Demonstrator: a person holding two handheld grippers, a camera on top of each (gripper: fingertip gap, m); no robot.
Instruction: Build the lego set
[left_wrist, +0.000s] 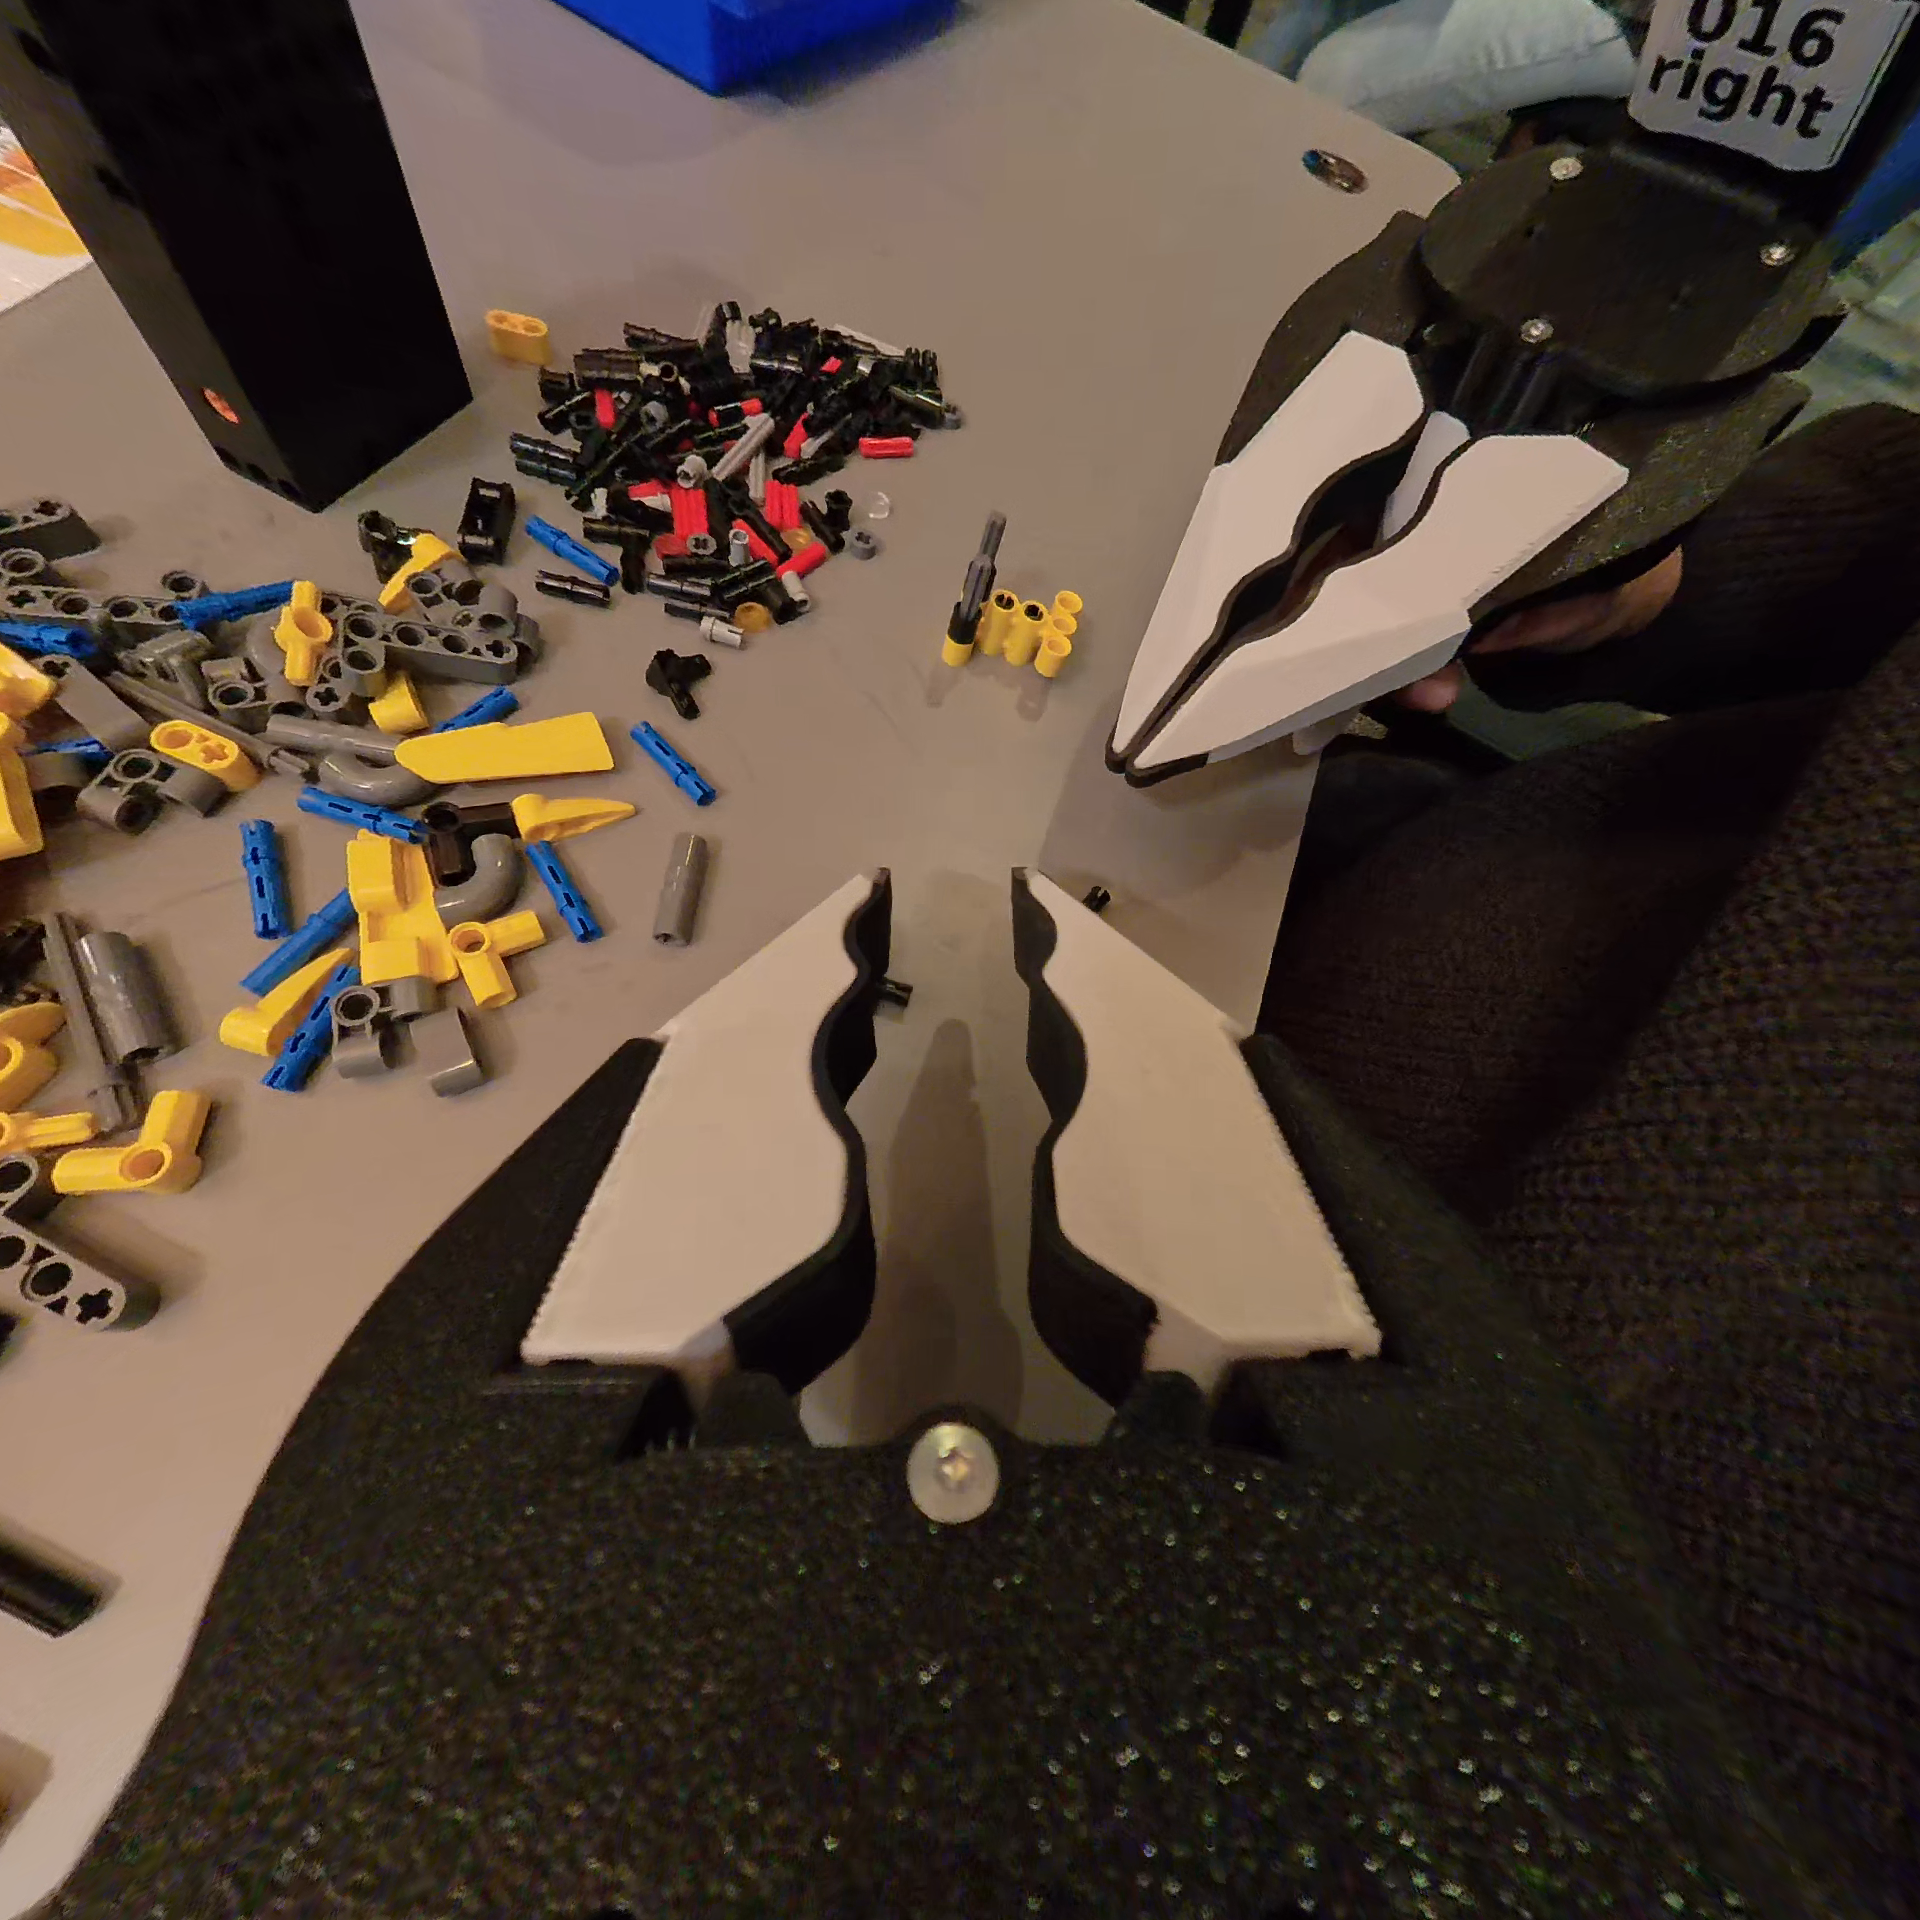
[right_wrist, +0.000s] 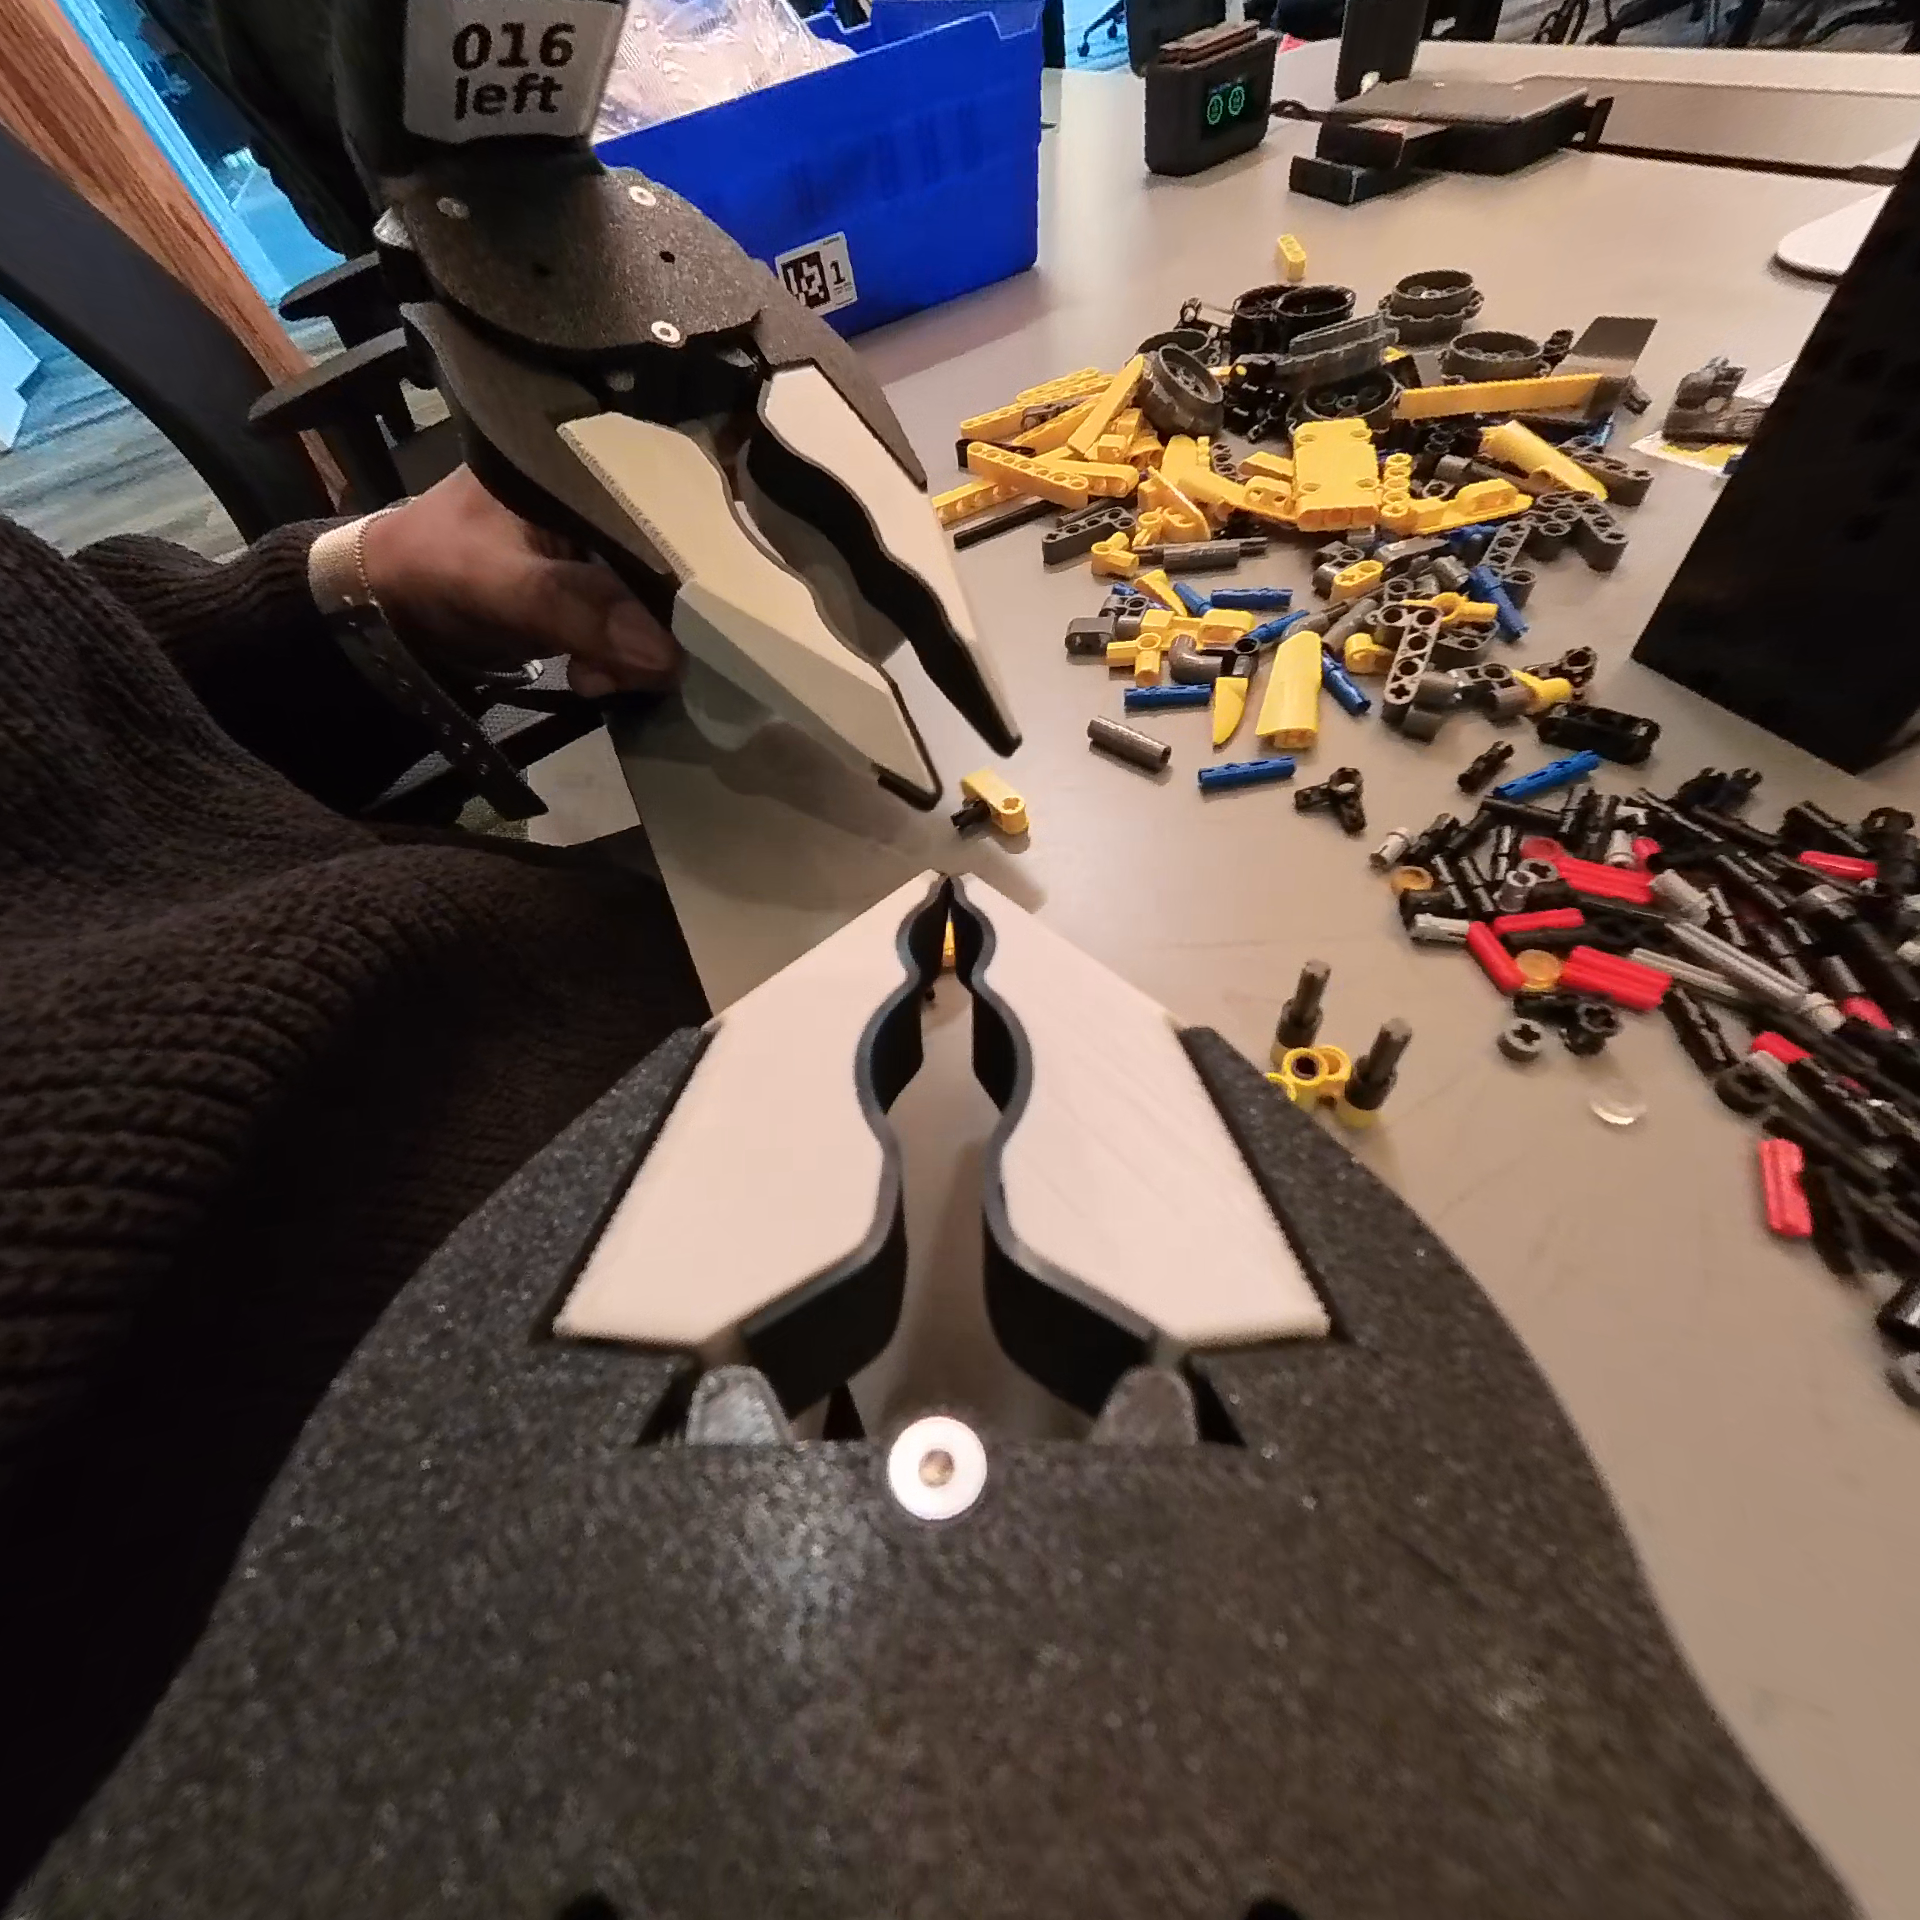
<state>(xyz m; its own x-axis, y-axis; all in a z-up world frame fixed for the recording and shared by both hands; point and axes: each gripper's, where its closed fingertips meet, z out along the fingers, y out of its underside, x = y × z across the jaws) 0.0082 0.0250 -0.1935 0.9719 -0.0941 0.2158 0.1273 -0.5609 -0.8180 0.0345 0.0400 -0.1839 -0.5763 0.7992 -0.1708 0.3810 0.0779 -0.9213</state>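
Observation:
My left gripper (left_wrist: 951, 883) is open and empty, low over the grey table (left_wrist: 1039, 260) near its front edge. In the right wrist view the left gripper (right_wrist: 961, 769) hangs just above a small yellow connector with a black pin (right_wrist: 995, 816). My right gripper (right_wrist: 948, 883) is shut, and in the left wrist view it (left_wrist: 1127, 764) hovers at the table edge. A sliver of yellow shows in its gap; I cannot tell whether it is held. A small yellow assembly with dark grey axles (left_wrist: 1013, 618) stands between the grippers and the piles, also seen in the right wrist view (right_wrist: 1330, 1060).
A pile of black, red and grey pins (left_wrist: 727, 457) (right_wrist: 1662, 935) and a spread of yellow, grey and blue pieces (left_wrist: 312, 779) (right_wrist: 1299, 499) lie on the table. A tall black box (left_wrist: 239, 229) (right_wrist: 1808, 499) and a blue bin (right_wrist: 883, 177) stand behind. A person's dark sleeve borders the edge. Left tips to right tips: about 4 cm.

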